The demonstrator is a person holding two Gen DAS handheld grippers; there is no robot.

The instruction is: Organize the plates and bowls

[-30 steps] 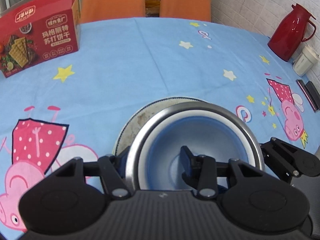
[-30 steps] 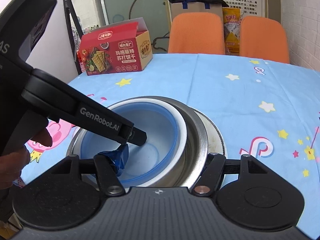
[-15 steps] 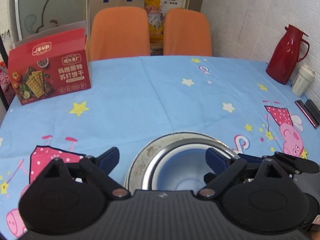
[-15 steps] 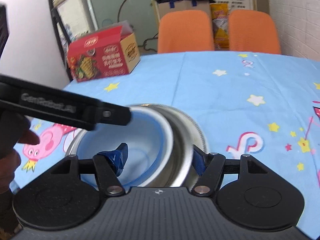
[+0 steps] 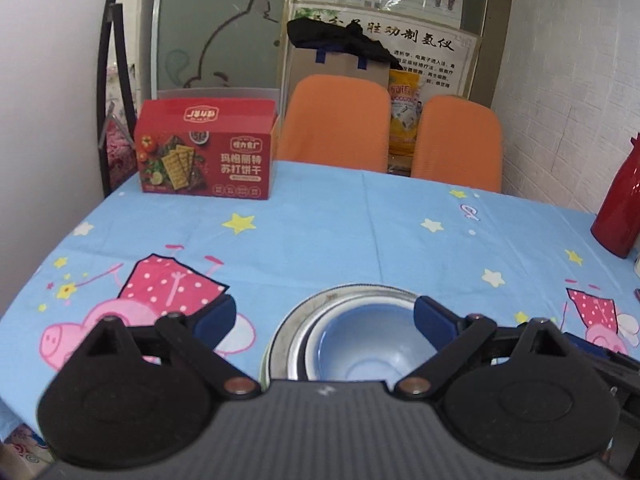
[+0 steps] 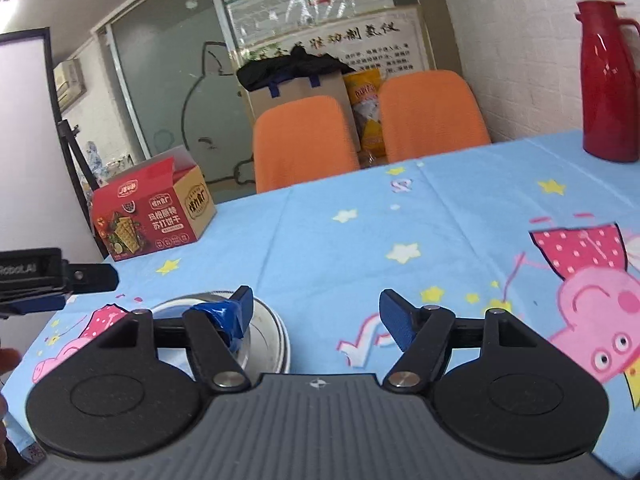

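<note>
Bowls now sit nested on the plate (image 5: 280, 332) at the near edge of the table (image 5: 360, 232): a blue bowl (image 5: 372, 344) inside a steel bowl (image 5: 308, 340), the plate rim showing around them on the left. A second ago the left gripper (image 5: 324, 316) was clamped on the blue bowl's rim, one finger inside it. Now its jaws stand wide apart and are opening, with nothing pressed between the pads; the stack lies below and between them, untouched. The view has tilted up from the stack toward the far chairs (image 5: 336, 120) and the red cracker box (image 5: 204, 152) at the far left, so the hand has pulled back and lifted.

The right gripper (image 6: 316, 312) has drawn off too. A second ago its fingers straddled the bowls' near rim; now the stack (image 6: 264, 332) sits to its left, half hidden behind its left finger, and the jaws are opening over bare tablecloth with nothing between them. The red jug (image 6: 608, 88) stands at the far right.

Both releases suggest the stacking is done: nothing else to sort shows on the table.
</note>
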